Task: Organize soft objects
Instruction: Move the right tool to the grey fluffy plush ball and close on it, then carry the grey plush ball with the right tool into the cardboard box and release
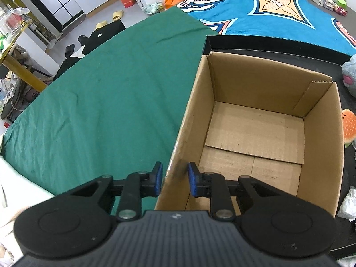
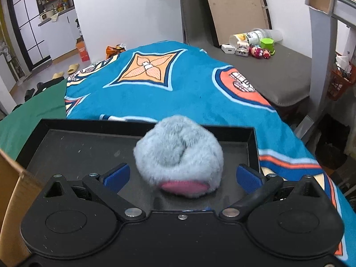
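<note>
A brown cardboard box [image 1: 255, 77] stands open-topped, nothing inside it, on a black tray [image 1: 267, 49]. My left gripper [image 1: 175, 179] straddles the box's near left wall, one blue pad outside and one inside. A gap shows at the inner pad, so it is open. In the right wrist view a fluffy grey-blue plush [image 2: 178, 153] with a pink patch lies on the black tray [image 2: 77, 149]. My right gripper [image 2: 183, 173] is wide open around it, both pads clear of the fur. The same plush [image 1: 350, 75] peeks in at the right edge of the left wrist view.
A green cloth [image 1: 111, 100] covers the surface left of the box, and a blue patterned blanket [image 2: 178, 89] lies beyond the tray. An orange plush [image 1: 348, 129] and a crumpled white thing [image 1: 348, 204] lie right of the box. Small toys and cups [image 2: 251, 44] stand far back.
</note>
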`<state>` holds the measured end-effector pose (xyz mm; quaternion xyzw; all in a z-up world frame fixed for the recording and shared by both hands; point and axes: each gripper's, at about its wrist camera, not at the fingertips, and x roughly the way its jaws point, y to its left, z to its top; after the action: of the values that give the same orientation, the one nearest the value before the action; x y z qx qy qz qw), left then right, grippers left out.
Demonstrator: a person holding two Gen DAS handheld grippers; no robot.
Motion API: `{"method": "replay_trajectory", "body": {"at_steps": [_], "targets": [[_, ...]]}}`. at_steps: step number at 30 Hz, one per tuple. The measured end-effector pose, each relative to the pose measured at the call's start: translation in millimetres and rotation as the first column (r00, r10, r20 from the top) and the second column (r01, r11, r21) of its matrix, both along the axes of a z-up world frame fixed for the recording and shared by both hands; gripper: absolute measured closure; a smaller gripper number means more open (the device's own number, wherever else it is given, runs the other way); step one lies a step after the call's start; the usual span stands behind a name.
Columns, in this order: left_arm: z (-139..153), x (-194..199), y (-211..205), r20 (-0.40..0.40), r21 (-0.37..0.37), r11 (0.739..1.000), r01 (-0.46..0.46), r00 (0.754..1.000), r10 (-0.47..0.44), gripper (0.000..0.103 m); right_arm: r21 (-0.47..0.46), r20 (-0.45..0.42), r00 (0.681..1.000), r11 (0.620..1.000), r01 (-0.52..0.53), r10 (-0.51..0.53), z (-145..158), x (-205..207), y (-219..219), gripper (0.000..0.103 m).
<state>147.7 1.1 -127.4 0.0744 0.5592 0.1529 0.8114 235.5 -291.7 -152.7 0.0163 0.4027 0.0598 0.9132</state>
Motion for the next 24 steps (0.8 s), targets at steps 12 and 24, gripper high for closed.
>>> {"method": "replay_trajectory", "body": {"at_steps": [12, 24], "targets": [[3.1, 4.6, 2.5, 0.001, -0.012, 1.0, 0.003, 1.0, -0.003, 0.08, 0.047, 0.012, 0.999, 0.998, -0.041, 0.041, -0.8, 4.4, -0.6, 0.04], [8.8, 0.2, 4.2, 0.021, -0.042, 0.999, 0.01, 1.0, -0.009, 0.083, 0.083, -0.007, 0.999, 0.996, -0.036, 0.037, 25.3, -23.6, -4.3, 0.041]]}}
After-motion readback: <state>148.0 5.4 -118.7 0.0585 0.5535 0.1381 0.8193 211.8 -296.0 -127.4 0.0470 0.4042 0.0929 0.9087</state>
